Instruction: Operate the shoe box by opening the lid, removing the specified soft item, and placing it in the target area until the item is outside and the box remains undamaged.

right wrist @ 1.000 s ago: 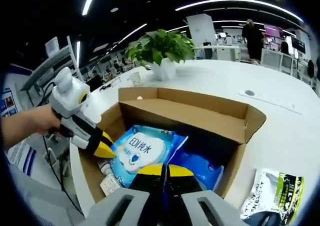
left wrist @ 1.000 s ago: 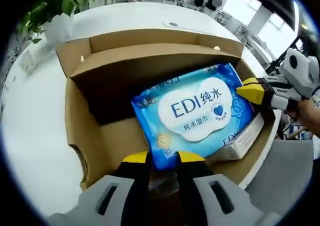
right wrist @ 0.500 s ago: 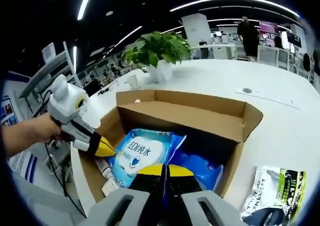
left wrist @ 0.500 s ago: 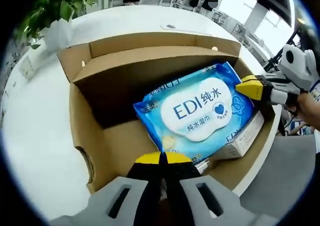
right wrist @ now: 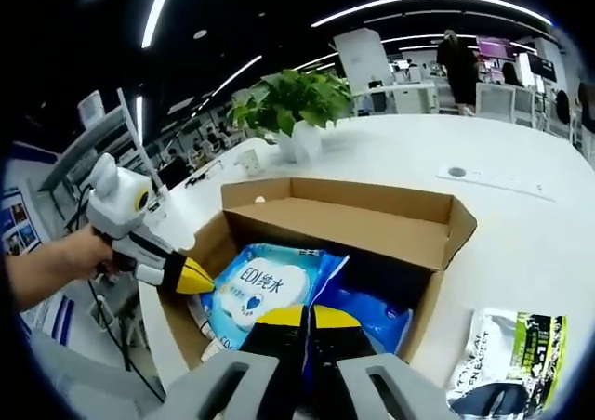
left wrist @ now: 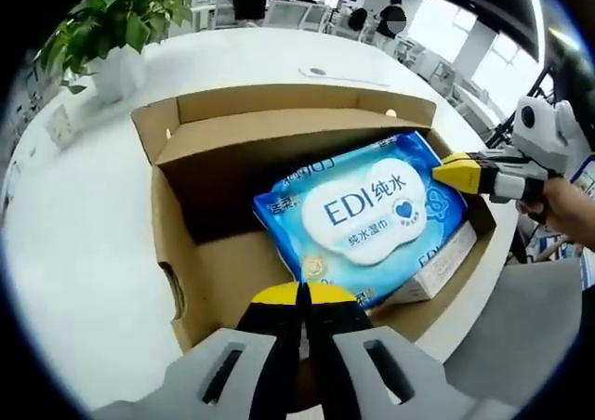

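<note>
Both grippers, left gripper (left wrist: 299,295) and right gripper (right wrist: 307,316), gripped opposite edges of the wipes pack (left wrist: 367,217), jaws pinched narrow. Versus a second earlier, the left jaws had closed; the pack remained inside the open box (left wrist: 172,248), apparently ready for lifting.

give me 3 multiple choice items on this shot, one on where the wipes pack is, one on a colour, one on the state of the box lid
1. Where is the wipes pack?
A. inside the box
B. on the table beside the box
C. under the plant

2. What colour are the tips of the left gripper fingers?
A. red
B. yellow
C. green

3. What state is the box lid in?
A. taped shut
B. closed
C. open

Answers: 1 A, the pack lies between the cardboard walls. 2 B, the tips rising from the bottom of the left gripper view are yellow. 3 C, the flaps stand back and the contents show.
</note>
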`<act>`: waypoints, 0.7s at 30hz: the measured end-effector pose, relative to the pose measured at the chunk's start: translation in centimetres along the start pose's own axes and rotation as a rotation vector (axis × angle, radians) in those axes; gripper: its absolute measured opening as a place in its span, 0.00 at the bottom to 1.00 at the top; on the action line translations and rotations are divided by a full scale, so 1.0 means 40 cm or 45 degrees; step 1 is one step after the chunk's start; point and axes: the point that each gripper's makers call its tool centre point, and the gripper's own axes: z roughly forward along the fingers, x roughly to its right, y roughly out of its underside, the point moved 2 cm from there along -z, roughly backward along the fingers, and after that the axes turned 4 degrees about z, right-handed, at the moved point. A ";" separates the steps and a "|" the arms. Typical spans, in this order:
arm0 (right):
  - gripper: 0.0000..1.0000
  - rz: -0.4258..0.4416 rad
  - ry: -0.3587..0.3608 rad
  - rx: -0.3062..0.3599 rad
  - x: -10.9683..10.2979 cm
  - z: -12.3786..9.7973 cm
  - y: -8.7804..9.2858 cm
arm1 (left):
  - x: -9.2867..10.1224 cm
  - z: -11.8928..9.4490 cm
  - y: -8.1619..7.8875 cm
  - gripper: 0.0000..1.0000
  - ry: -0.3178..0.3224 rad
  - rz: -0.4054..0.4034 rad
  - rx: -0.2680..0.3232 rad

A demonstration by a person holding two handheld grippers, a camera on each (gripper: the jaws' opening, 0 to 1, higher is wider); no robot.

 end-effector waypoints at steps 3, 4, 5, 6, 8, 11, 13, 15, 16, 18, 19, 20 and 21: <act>0.00 0.014 -0.012 0.021 -0.005 -0.011 -0.012 | 0.003 -0.015 -0.008 0.00 -0.001 0.000 0.026; 0.00 0.016 -0.016 0.023 -0.006 -0.013 -0.014 | 0.004 -0.019 -0.010 0.00 -0.001 0.000 0.031; 0.00 0.015 -0.019 0.029 -0.008 -0.017 -0.017 | 0.004 -0.023 -0.013 0.00 0.000 -0.002 0.039; 0.00 0.014 -0.020 0.033 -0.010 -0.019 -0.020 | 0.004 -0.027 -0.015 0.00 -0.001 -0.003 0.049; 0.00 0.016 -0.026 0.042 -0.013 -0.024 -0.026 | 0.006 -0.036 -0.021 0.00 -0.003 -0.001 0.062; 0.00 0.015 -0.030 0.052 -0.017 -0.034 -0.034 | 0.009 -0.048 -0.028 0.00 -0.003 -0.002 0.081; 0.00 0.019 -0.033 0.058 -0.018 -0.042 -0.038 | 0.015 -0.057 -0.033 0.00 0.003 -0.005 0.095; 0.00 0.017 -0.034 0.062 -0.017 -0.051 -0.040 | 0.019 -0.063 -0.036 0.00 0.006 -0.004 0.108; 0.00 0.019 -0.036 0.064 -0.017 -0.056 -0.040 | 0.022 -0.066 -0.038 0.00 0.009 -0.007 0.114; 0.00 0.022 -0.036 0.069 -0.017 -0.065 -0.042 | 0.028 -0.072 -0.043 0.00 0.012 -0.008 0.127; 0.00 0.023 -0.036 0.071 -0.017 -0.070 -0.044 | 0.031 -0.074 -0.045 0.00 0.013 -0.007 0.132; 0.00 0.026 -0.036 0.077 -0.015 -0.075 -0.046 | 0.036 -0.076 -0.048 0.00 0.014 -0.001 0.135; 0.00 0.029 -0.035 0.082 -0.014 -0.078 -0.048 | 0.040 -0.077 -0.050 0.00 0.016 0.004 0.136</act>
